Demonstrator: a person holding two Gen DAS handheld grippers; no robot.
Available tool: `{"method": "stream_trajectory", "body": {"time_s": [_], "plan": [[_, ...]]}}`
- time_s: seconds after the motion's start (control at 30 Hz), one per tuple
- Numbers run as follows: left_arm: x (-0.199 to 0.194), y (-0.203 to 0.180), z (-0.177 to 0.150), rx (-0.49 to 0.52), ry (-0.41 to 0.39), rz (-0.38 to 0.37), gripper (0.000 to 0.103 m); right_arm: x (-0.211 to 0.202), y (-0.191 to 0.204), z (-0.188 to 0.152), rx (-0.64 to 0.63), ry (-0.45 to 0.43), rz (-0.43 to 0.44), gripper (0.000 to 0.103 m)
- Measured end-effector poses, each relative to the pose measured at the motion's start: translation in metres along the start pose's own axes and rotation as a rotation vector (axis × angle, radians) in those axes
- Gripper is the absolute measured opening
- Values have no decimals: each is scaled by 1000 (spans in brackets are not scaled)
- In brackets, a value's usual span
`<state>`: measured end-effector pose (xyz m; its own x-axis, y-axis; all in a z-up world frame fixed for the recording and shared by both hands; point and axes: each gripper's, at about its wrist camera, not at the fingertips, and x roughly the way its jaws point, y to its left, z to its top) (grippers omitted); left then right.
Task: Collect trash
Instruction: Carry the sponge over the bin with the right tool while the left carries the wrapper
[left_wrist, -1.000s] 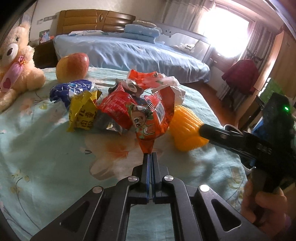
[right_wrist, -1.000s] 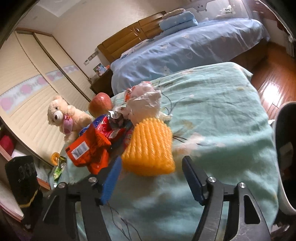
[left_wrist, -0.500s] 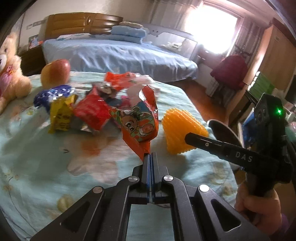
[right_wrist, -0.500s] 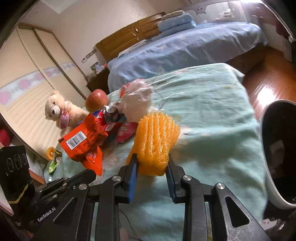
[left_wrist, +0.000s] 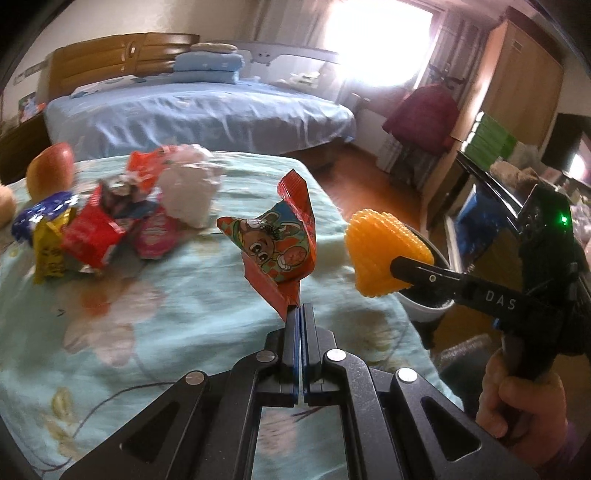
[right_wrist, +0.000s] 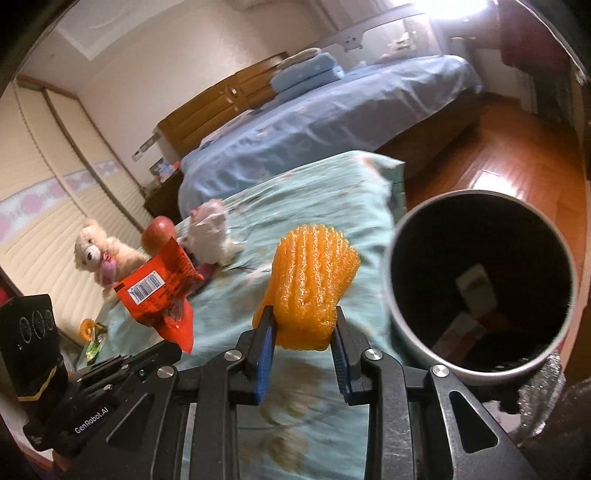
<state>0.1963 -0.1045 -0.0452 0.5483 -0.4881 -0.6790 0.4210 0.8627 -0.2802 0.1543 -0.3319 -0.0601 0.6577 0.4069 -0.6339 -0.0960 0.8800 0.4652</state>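
The right gripper (right_wrist: 301, 328) is clamping an orange foam net (right_wrist: 312, 284), carrying it just beside the open bin (right_wrist: 480, 373); the left gripper (left_wrist: 298, 314) is pinching an orange snack wrapper (left_wrist: 280, 247), farther from the bin; next, seemingly, releasing over its mouth.

teddy bear (right_wrist: 96, 254) sits next to an apple (right_wrist: 158, 233) on the green cover; blue bed (left_wrist: 192, 110) behind

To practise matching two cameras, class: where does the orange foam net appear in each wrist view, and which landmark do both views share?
Left wrist: orange foam net right of centre, clamped by the right gripper.
Right wrist: bottom centre, between the fingers.
Shared landmark: the trash bin beside the net.
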Motion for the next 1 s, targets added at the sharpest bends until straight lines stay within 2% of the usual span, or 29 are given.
{"method": "stream_trajectory", "body": {"time_s": [0.4, 1.0], "plan": [[39, -41, 12, 91, 35, -59, 0, -29, -45, 0, 48, -53, -110, 29], [91, -82, 31, 161, 81, -92, 0, -35, -91, 10, 88, -64, -205, 29]]}}
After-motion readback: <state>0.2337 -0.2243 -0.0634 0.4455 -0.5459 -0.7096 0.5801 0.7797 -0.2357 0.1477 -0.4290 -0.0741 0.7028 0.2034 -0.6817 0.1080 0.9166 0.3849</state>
